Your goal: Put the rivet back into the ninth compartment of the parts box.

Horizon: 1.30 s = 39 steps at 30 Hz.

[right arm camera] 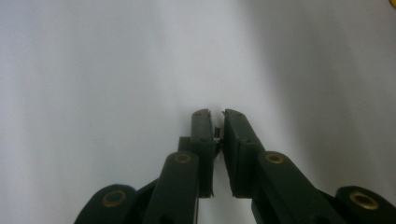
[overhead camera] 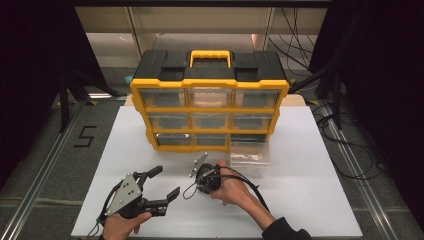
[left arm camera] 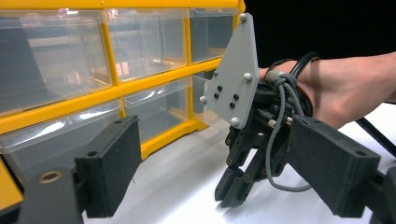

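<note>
A person sits at a white worktop point(overhead camera: 150, 125) with a gripper in each hand. At the back stands a black and yellow organiser point(overhead camera: 210, 100) with three rows of clear drawers. One clear drawer point(overhead camera: 250, 156) has been taken out and lies on the worktop, touching the organiser's lower right corner.

The right gripper point(right arm camera: 217, 122) points steeply down at bare worktop in front of the organiser, left of the loose drawer. Its fingers point(right arm camera: 201, 135) are clenched almost together. In the right gripper view a tiny dark item point(right arm camera: 217, 134) shows in the narrow gap between them, too small to identify; it appears pinched there.

The left gripper point(overhead camera: 167, 181) hovers nearer the person, fingers point(left arm camera: 109, 170) released and spread wide, holding nothing.

The likely risk is that the tiny item slips out. The grip catches it by an edge, near the fingertips, so a tilt or jolt on the way to the drawer could drop it. On the white surface it might bounce or roll away. The fingertips also sit very close to the worktop, and pressing down could scrape them or push the item out sideways.
</note>
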Each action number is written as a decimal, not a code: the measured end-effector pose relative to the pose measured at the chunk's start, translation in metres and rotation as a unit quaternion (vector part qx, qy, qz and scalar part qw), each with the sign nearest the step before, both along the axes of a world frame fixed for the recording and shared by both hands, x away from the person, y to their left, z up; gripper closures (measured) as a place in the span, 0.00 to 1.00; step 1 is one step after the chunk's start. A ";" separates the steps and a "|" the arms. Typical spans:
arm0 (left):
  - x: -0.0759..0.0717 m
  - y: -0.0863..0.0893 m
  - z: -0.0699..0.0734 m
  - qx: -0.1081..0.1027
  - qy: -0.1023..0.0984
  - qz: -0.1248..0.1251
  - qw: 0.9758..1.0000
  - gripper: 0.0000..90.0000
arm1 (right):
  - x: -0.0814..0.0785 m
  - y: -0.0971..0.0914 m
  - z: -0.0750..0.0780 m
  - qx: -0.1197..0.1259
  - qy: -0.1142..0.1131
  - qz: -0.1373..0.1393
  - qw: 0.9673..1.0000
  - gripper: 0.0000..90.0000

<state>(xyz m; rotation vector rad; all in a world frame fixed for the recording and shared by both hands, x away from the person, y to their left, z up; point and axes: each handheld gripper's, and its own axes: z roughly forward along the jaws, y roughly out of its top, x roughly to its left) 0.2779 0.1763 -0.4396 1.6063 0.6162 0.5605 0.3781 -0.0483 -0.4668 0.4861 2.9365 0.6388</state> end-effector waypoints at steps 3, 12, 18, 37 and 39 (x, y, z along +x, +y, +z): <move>0.000 0.000 0.000 0.001 -0.001 0.000 1.000 0.19 | -0.001 0.000 0.002 0.000 0.006 -0.003 1.000 0.92; 0.000 0.000 0.000 0.000 -0.001 -0.001 1.000 0.19 | 0.005 -0.011 0.026 0.029 -0.026 -0.004 0.999 0.92; 0.000 0.000 0.000 0.001 -0.001 0.001 1.000 0.19 | 0.006 -0.019 0.041 0.048 -0.047 -0.011 0.998 0.92; 0.000 0.000 0.000 0.002 0.003 -0.001 1.000 0.19 | 0.009 -0.065 0.097 0.108 -0.101 -0.056 0.987 0.92; 0.000 0.000 0.000 0.002 0.002 0.000 1.000 0.19 | 0.009 -0.069 0.102 0.114 -0.106 -0.061 0.986 0.92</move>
